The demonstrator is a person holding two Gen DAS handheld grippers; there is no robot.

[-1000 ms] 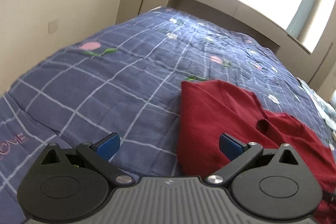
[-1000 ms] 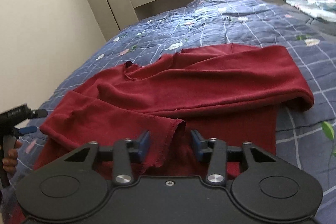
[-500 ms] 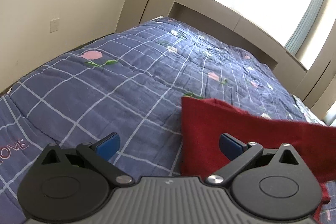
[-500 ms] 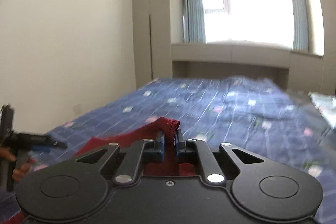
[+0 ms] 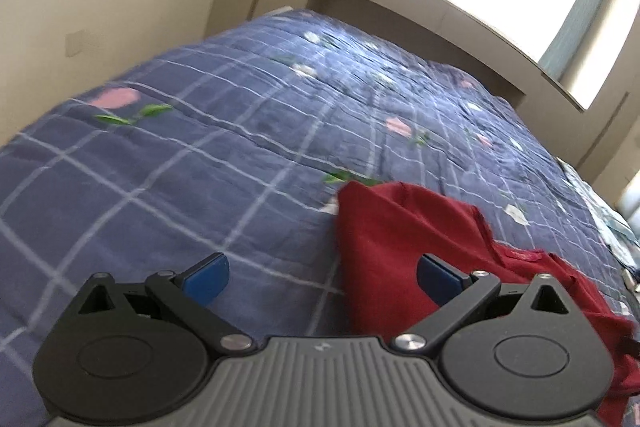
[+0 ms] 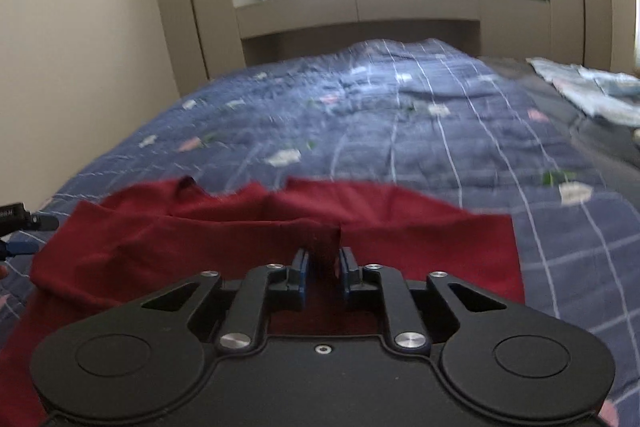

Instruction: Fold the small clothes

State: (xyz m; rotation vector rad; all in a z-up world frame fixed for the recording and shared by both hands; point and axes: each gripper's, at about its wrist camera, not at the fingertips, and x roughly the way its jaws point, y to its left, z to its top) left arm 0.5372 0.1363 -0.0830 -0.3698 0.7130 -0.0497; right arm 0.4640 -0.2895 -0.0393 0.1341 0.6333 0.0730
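Right wrist view: right gripper (image 6: 323, 269), jaws just easing, apparently pinches shirt (image 6: 240, 247) hem mid-fold; left gripper (image 5: 320, 277) gapes, shirt at three o'clock, must grab next.

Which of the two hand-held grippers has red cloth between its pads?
The right hand-held gripper: its jaws, which have just been opening, stand narrow around a fold of the red garment. The left gapes wide, holding nothing.
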